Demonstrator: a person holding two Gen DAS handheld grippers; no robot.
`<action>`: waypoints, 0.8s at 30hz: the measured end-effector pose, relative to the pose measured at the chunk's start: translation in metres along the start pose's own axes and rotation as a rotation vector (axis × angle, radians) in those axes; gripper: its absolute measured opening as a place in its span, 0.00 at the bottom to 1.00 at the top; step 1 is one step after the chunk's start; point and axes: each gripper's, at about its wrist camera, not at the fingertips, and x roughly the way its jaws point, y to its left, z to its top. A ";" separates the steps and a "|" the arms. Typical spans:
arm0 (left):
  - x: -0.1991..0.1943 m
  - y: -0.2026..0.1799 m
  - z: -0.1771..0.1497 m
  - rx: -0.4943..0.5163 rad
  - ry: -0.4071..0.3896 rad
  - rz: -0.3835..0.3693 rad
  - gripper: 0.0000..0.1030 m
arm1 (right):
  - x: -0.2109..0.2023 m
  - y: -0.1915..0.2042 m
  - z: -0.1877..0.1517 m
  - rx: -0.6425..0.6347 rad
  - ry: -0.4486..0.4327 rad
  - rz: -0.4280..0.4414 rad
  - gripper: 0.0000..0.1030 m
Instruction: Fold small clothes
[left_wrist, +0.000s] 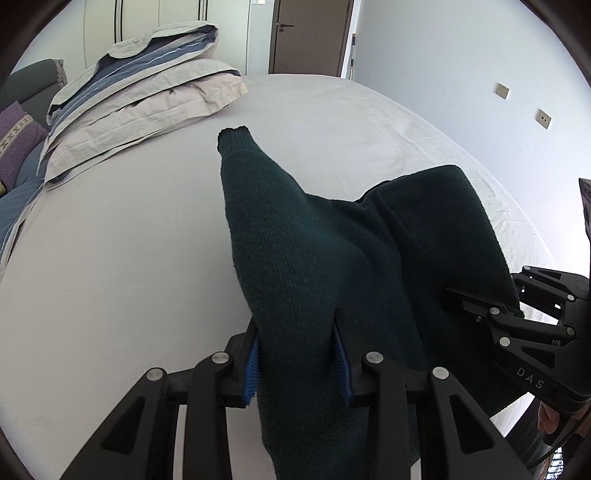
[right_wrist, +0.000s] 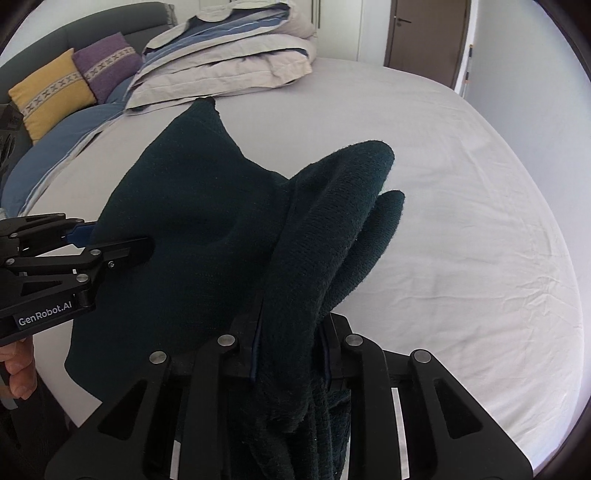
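A big bed (left_wrist: 129, 258) with a pale sheet fills the room. Folded bedding (left_wrist: 140, 92) lies at its far side, near a door (left_wrist: 310, 35). The left tool (left_wrist: 297, 354) pinches a dark green sweater (left_wrist: 295, 240). The right tool (right_wrist: 290, 343) grips its bunched side. The sweater hangs above the bed, with bare sheet all around.

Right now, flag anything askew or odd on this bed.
Nothing damaged or spilled. The dark green sweater hangs bunched and uneven between the left tongs and right tongs; its sleeve juts out.
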 end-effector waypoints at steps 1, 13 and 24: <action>-0.006 0.010 -0.008 -0.011 0.000 0.004 0.35 | 0.000 0.012 -0.001 -0.001 0.001 0.019 0.20; 0.032 0.074 -0.058 -0.148 0.102 0.020 0.45 | 0.072 0.041 -0.023 0.119 0.121 0.121 0.22; 0.015 0.079 -0.072 -0.155 0.037 0.045 0.64 | 0.056 -0.002 -0.037 0.346 0.026 0.165 0.51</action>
